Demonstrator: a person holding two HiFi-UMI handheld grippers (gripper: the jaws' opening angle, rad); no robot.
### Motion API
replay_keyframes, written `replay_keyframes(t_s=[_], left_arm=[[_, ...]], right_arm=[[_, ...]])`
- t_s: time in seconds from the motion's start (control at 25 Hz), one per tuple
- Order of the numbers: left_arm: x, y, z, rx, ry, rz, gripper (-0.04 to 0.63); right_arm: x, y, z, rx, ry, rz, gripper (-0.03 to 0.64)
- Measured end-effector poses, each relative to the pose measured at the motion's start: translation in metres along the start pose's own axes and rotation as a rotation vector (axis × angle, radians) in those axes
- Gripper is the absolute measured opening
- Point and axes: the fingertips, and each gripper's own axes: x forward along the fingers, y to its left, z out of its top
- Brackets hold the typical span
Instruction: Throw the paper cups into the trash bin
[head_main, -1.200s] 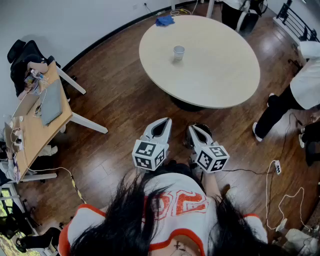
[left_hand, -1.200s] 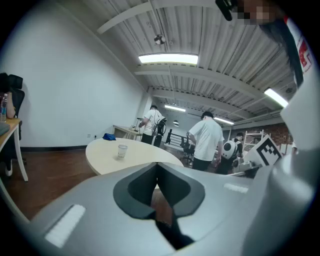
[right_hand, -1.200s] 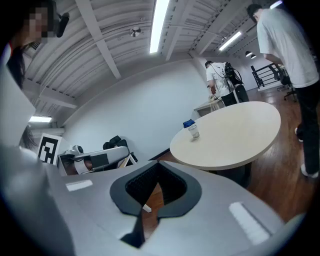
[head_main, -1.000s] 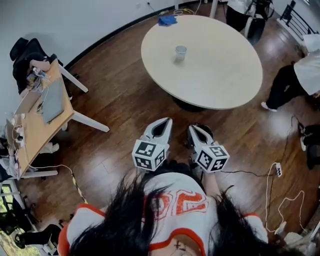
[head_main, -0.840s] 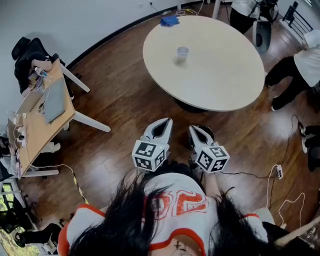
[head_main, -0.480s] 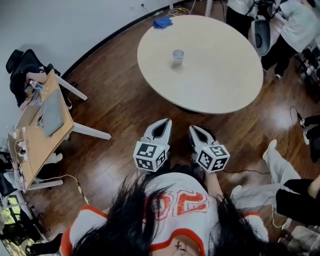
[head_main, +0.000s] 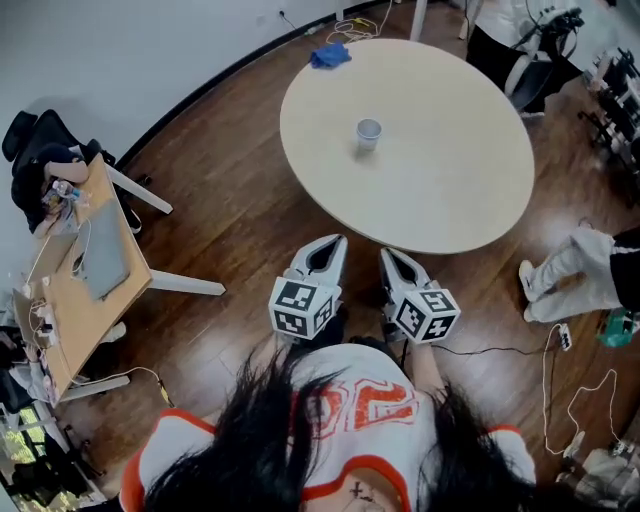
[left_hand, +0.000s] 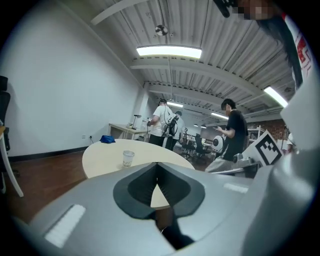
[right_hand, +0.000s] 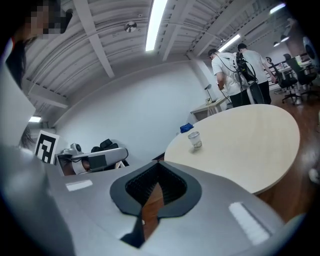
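Observation:
A single paper cup (head_main: 369, 131) stands upright near the middle of the round beige table (head_main: 440, 190). It also shows as the cup (left_hand: 128, 158) in the left gripper view and the cup (right_hand: 194, 140) in the right gripper view. My left gripper (head_main: 337, 239) and right gripper (head_main: 383, 251) are held side by side in front of my chest, pointing at the table's near edge, well short of the cup. Both are shut and hold nothing; the left gripper (left_hand: 157, 162) and right gripper (right_hand: 157, 161) have their tips touching. I cannot make out a trash bin.
A blue cloth (head_main: 330, 55) lies at the table's far edge. A wooden desk (head_main: 85, 265) with a laptop stands at the left, with a dark jacket (head_main: 35, 140) behind it. A person's legs (head_main: 565, 280) and floor cables (head_main: 560, 345) are at the right. People (left_hand: 235, 132) stand beyond the table.
The table's near edge has come closer to the grippers. The people at the right have shifted about. Both grippers stay shut, side by side.

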Motion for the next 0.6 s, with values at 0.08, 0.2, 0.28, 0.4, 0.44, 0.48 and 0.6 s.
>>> replay_keyframes(t_s=[0.08, 0.2, 0.28, 0.4, 0.44, 0.48, 0.6], left_arm=[[0.004, 0.010, 0.005, 0.001, 0.001, -0.009, 0.000], [0.009, 0.025, 0.010, 0.002, 0.000, -0.020, 0.000], [0.013, 0.035, 0.013, -0.003, -0.002, -0.028, 0.000], [0.019, 0.048, 0.017, -0.007, -0.005, -0.041, 0.000], [0.021, 0.051, 0.017, -0.007, -0.004, -0.048, 0.000], [0.024, 0.053, 0.018, -0.007, -0.004, -0.055, 0.000], [0.029, 0.056, 0.019, -0.009, 0.004, -0.072, 0.000]], right_arm=[[0.010, 0.000, 0.005, 0.001, -0.004, -0.014, 0.002], [0.023, 0.000, 0.012, 0.001, -0.013, -0.036, 0.002], [0.031, 0.002, 0.015, -0.002, -0.016, -0.049, 0.002], [0.042, 0.004, 0.019, -0.006, -0.020, -0.065, 0.002], [0.044, 0.004, 0.019, -0.007, -0.021, -0.070, 0.002], [0.046, 0.004, 0.020, -0.009, -0.022, -0.076, 0.002], [0.049, 0.002, 0.020, -0.016, -0.018, -0.099, 0.002]])
